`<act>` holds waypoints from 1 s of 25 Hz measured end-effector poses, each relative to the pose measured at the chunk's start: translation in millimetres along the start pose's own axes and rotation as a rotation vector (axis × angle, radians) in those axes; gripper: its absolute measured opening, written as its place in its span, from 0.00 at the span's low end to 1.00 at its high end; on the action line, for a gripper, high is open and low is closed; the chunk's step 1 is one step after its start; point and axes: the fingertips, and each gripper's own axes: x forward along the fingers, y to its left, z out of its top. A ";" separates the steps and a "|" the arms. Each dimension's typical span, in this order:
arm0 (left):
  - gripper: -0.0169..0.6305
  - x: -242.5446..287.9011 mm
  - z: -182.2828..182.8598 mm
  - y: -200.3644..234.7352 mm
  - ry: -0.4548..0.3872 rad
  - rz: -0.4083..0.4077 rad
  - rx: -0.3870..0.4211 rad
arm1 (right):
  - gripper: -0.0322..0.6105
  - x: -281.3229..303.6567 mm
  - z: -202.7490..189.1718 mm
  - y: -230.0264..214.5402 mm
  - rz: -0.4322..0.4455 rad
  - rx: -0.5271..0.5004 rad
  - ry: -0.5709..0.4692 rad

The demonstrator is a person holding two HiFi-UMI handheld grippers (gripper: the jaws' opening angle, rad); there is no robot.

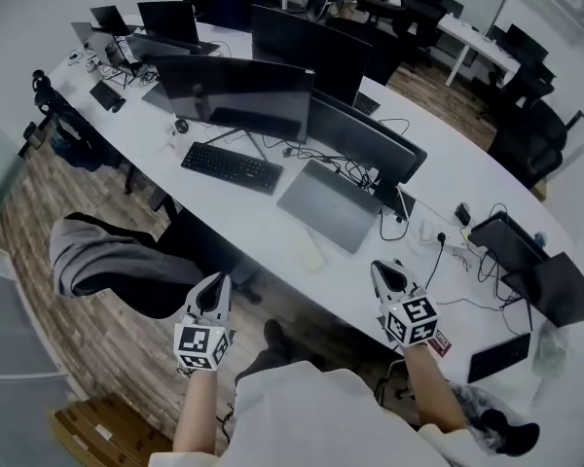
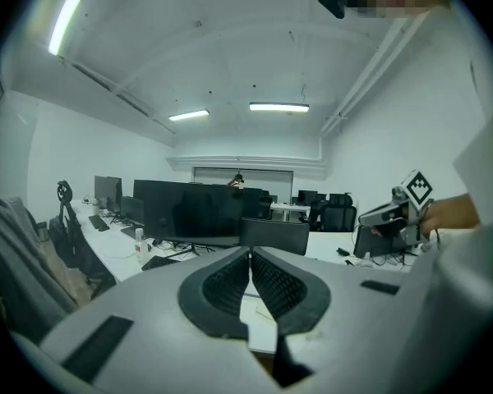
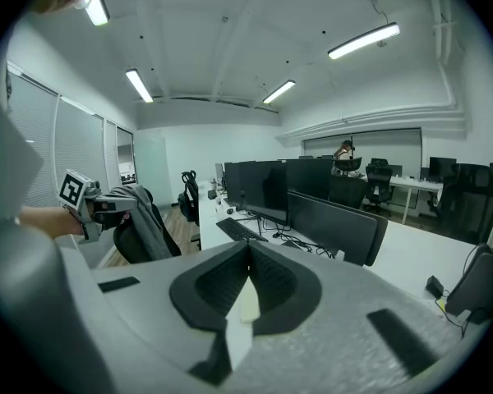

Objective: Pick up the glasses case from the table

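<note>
head view showed the case (image 1: 310, 252) on the bench (image 1: 253, 212); left gripper (image 1: 217, 282) and right gripper (image 1: 384, 270) had fingers (image 2: 228, 284) closed, empty.

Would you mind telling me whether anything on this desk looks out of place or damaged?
Nothing stands out. The glasses case lies flat near the table's front edge, the keyboard and closed laptop lie flat too, and nothing is spilled. Only the cables at the right look loosely tangled.
</note>
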 end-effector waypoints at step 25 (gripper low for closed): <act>0.05 76.3 -29.9 77.6 0.079 -0.165 -0.025 | 0.05 106.5 6.6 30.8 -0.047 -0.008 0.077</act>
